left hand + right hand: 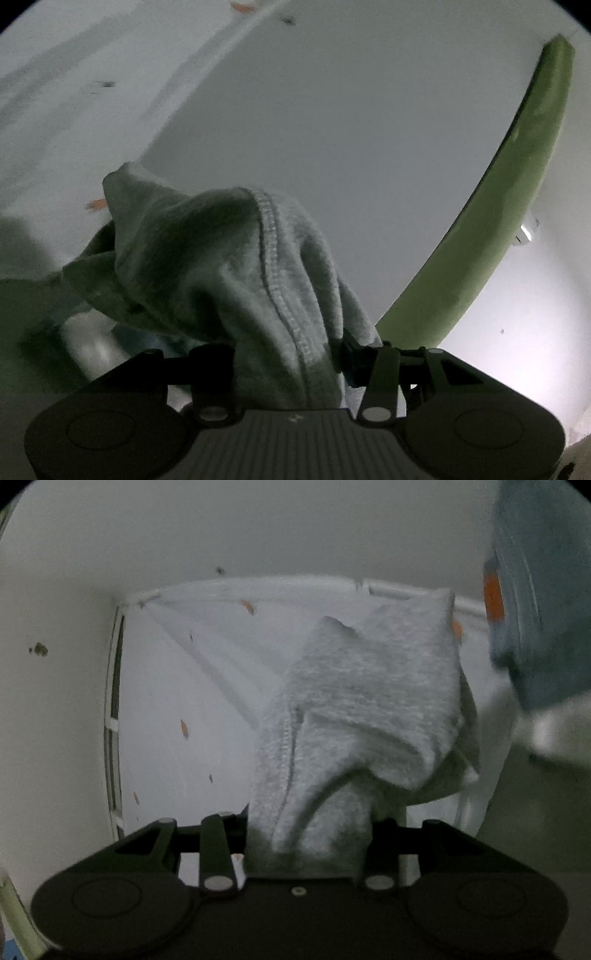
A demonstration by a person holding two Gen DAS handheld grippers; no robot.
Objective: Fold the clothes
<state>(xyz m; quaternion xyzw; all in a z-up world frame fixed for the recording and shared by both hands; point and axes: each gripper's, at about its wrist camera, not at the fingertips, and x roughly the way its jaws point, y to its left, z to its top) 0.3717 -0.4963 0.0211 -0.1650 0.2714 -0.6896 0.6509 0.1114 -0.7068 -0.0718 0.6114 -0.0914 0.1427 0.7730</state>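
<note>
A light grey knit garment with a stitched seam is bunched over my left gripper, which is shut on it; the cloth hides both fingertips. The same grey garment fills the middle of the right wrist view, where my right gripper is also shut on a fold of it, fingertips buried in fabric. Both grippers are raised, with the cloth draped forward over them. How the garment hangs between the two grippers is out of sight.
A white wall and a green curved band lie ahead of the left gripper. A white sheet with small orange marks shows in the right wrist view, with a blue blurred object at the upper right.
</note>
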